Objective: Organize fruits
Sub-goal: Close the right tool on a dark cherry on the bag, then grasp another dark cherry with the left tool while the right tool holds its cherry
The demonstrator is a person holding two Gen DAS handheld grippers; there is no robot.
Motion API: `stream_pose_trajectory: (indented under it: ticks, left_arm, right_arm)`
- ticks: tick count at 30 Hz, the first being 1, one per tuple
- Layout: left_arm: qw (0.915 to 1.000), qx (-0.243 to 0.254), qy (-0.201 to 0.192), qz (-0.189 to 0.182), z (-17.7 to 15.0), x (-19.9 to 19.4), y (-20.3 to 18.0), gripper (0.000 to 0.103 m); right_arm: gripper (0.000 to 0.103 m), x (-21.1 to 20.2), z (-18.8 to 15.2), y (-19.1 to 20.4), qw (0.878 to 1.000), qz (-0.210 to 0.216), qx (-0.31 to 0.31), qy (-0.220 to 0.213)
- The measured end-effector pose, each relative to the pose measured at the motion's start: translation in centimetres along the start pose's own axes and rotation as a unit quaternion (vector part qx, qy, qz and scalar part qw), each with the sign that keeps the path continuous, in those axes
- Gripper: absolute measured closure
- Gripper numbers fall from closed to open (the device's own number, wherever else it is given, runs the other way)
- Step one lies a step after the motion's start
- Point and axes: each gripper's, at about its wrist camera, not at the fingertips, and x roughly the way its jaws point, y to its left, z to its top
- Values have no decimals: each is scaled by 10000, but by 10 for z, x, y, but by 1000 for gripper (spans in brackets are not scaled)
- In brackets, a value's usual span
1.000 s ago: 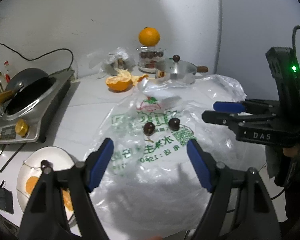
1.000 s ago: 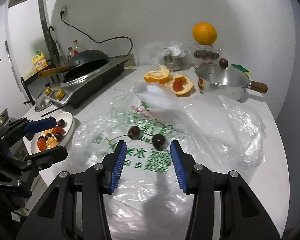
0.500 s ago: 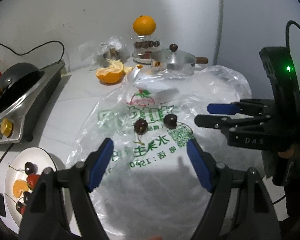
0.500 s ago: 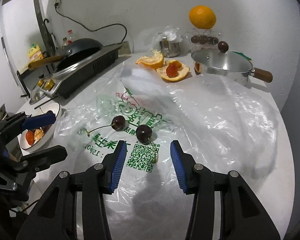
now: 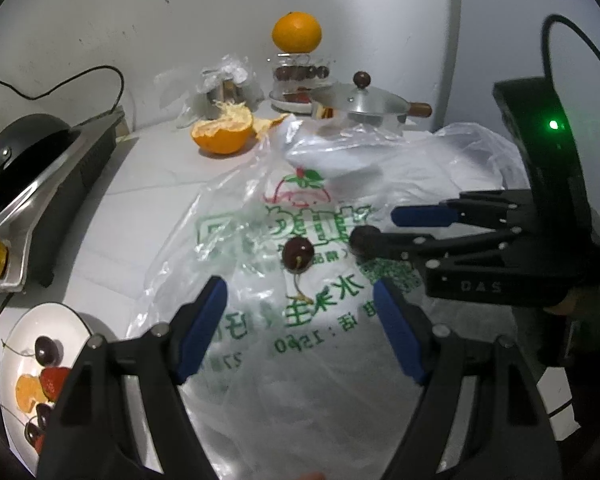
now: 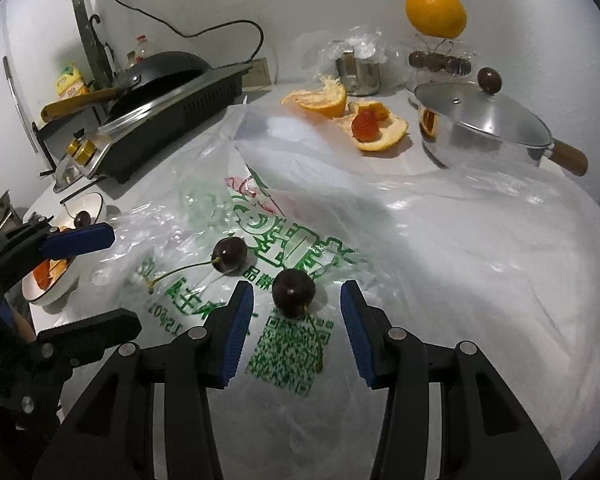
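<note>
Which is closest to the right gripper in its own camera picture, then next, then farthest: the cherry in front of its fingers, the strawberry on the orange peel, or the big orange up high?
1. The cherry, just ahead of the right gripper, on the plastic bag.
2. The strawberry, farther back on the orange peel.
3. The whole orange, farthest, perched up by the wall.
</note>
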Motion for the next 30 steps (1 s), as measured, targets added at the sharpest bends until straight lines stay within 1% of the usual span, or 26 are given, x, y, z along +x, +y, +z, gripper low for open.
stream_pose_trajectory:
  ticks: [6, 7, 8, 10, 13, 17, 21, 26, 30]
  left_arm:
    - [10000, 0, 81, -30, 2, 12, 1, 26]
    - [10000, -8, 92, -30, 2, 14, 1, 26]
    - [9999, -8, 102, -24, 2, 15, 1, 26]
    - [9999, 5, 124, -12, 3, 18, 0, 26]
    - [9999, 45, 157, 29, 4, 21, -4, 26]
    - [9997, 118, 167, 107, 7, 21, -10, 26]
    - [9995, 267, 75, 147, 11, 19, -18, 26]
    - [9982, 570, -62, 153, 18, 20, -28, 27]
    - [9975, 687, -29, 149, 25, 28, -29, 27]
  right_arm:
    - [55, 15, 2, 1, 9997, 36, -77, 209]
    - [56, 16, 2, 1, 9997, 45, -84, 234]
    - [58, 17, 1, 1, 9996, 52, -100, 261]
    - [67, 19, 0, 2, 9995, 66, -132, 280]
    - [76, 18, -1, 2, 9994, 89, -173, 270]
    - [76, 7, -1, 3, 9996, 172, -185, 125]
    - [76, -12, -1, 0, 9997, 204, -122, -90]
    - [76, -37, -3, -8, 9993, 159, -24, -323]
    - [76, -50, -5, -15, 9988, 124, 60, -477]
